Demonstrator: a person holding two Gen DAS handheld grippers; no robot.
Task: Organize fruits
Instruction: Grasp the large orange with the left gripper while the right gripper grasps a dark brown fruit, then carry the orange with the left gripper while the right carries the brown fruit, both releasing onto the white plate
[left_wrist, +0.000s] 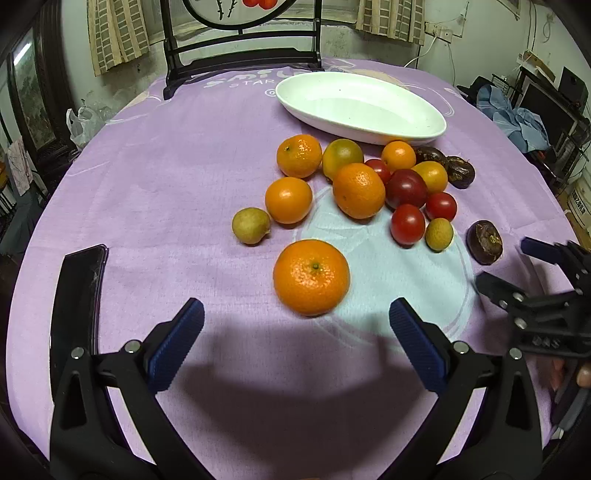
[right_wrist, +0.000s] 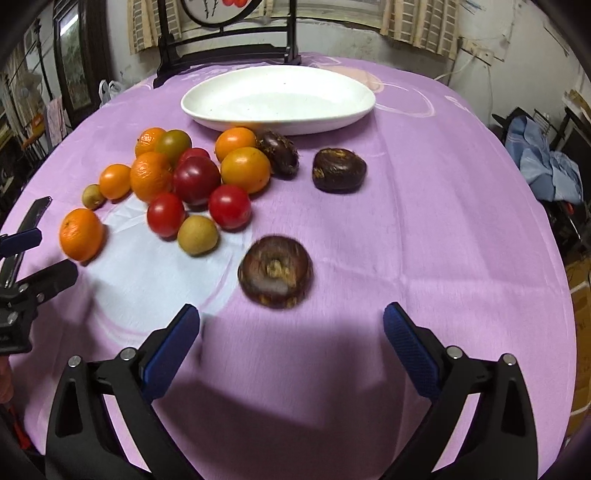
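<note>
orange mandarin (left_wrist: 311, 277) just ahead of open left tool (left_wrist: 295, 325), untouched

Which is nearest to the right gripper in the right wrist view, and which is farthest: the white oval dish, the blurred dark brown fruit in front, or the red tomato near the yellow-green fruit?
Measured from the right gripper:
1. Blurred dark brown fruit, just ahead, near centre.
2. Red tomato, farther, slightly left, at the pile's edge.
3. White oval dish, at the table's far side, empty.
</note>
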